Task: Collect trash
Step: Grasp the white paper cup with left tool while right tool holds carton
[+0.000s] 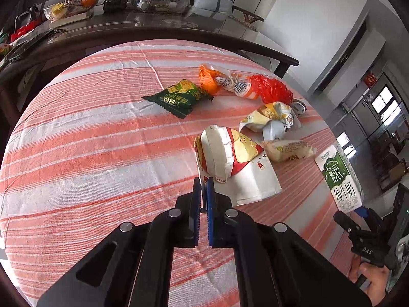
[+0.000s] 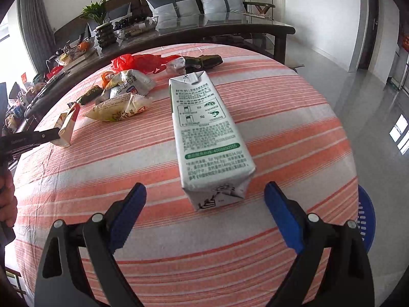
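My left gripper (image 1: 203, 192) is shut on the rim of a crushed white, red and yellow paper cup (image 1: 237, 163). The right wrist view shows the same gripper (image 2: 57, 134) at the left, pinching the cup (image 2: 67, 121) by its edge. A green and white milk carton (image 2: 209, 138) lies on its side on the striped tablecloth (image 2: 294, 133). My right gripper (image 2: 205, 188) stands open, its blue pads on either side of the carton's near end without touching it. In the left wrist view the carton (image 1: 340, 176) is at the right, with the right gripper (image 1: 358, 212) just below it.
More trash lies on the cloth: a green snack wrapper (image 1: 179, 97), an orange wrapper (image 1: 222, 81), a red plastic bag (image 1: 273, 89) and yellow-white wrappers (image 1: 273, 120). A dark table (image 1: 153, 23) with glass bowls stands behind. A blue plastic object (image 2: 365, 220) sits below the table's right edge.
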`<state>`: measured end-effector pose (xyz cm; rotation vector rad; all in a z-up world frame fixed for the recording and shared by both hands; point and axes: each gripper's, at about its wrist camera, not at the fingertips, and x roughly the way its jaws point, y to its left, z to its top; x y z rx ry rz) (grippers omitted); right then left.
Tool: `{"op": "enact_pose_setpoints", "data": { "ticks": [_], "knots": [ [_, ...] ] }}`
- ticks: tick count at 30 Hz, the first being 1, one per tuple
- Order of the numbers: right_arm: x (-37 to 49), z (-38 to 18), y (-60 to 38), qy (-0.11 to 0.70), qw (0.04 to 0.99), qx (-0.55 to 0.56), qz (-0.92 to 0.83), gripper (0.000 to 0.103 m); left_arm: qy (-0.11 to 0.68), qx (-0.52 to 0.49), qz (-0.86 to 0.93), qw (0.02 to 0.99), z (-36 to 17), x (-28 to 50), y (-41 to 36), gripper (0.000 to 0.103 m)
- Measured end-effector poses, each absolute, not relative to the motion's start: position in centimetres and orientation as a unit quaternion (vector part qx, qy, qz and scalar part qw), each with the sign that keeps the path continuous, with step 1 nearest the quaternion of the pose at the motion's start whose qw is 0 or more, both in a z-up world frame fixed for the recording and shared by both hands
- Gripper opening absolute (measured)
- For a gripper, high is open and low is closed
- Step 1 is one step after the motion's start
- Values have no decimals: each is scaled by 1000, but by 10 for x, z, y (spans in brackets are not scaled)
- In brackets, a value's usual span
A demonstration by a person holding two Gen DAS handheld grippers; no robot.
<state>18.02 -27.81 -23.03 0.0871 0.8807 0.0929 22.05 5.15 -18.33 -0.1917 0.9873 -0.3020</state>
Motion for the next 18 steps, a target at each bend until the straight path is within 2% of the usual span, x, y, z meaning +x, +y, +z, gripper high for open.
{"op": "enact_pose_setpoints", "data": {
  "ticks": [1, 3, 5, 6, 7, 12, 16, 18],
  "knots": [
    [180, -230, -277, 427, 902, 40, 44, 91, 481, -80, -156, 859, -184, 210, 56, 3],
    [180, -230, -276, 428, 902, 35, 45, 91, 495, -45, -165, 852, -185, 193, 62, 11],
    [180, -231, -275, 428, 902, 33, 45, 91, 493, -2, -144, 858, -183, 181, 66, 28],
    [180, -230, -275, 428, 902, 32, 44, 91, 487, 17, -132, 863, -181, 176, 67, 44],
    [180, -230, -275, 428, 902, 32, 44, 91, 477, 32, -125, 869, -178, 172, 69, 55],
    [180, -230, -275, 428, 903, 29, 38, 91, 423, 44, -124, 897, -152, 146, 61, 59],
    [180, -231, -273, 429, 902, 23, 37, 91, 384, 53, -156, 909, -140, 132, 32, 71],
    [180, -231, -273, 429, 902, 22, 36, 91, 380, 75, -145, 910, -145, 134, 17, 73]
  ]
}}
